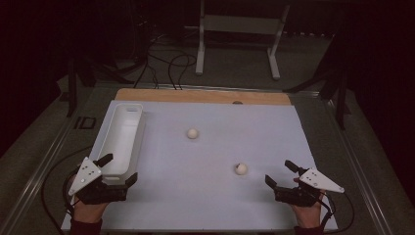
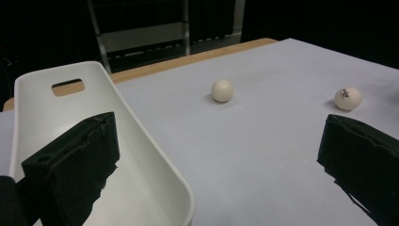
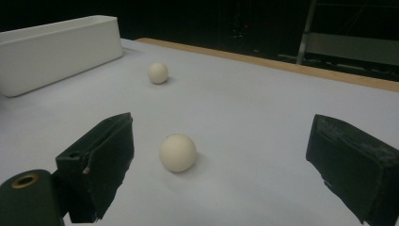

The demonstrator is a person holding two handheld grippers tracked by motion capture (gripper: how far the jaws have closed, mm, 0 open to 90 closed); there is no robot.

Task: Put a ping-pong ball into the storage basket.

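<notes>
Two white balls lie on the pale mat (image 1: 205, 205). The plain one (image 1: 192, 133) (image 2: 222, 90) (image 3: 158, 73) rests near the middle. The other (image 1: 240, 169) (image 2: 348, 98) (image 3: 178, 152), with a dark mark, lies nearer the front right. A long white tray (image 1: 122, 122) (image 2: 141, 141) (image 3: 56, 47) stands along the left side, with nothing in it that I can see. My left gripper (image 1: 121, 168) (image 2: 216, 155) is open at the tray's near end, one jaw over the tray. My right gripper (image 1: 278, 172) (image 3: 221, 165) is open, just right of the marked ball, which sits ahead of the jaws.
A wooden strip (image 1: 195, 95) borders the mat's far edge. Beyond it, a white metal stand (image 1: 240, 29) and cables (image 1: 166, 63) sit on the dark floor. Metal rails (image 1: 39, 171) run along both sides of the table.
</notes>
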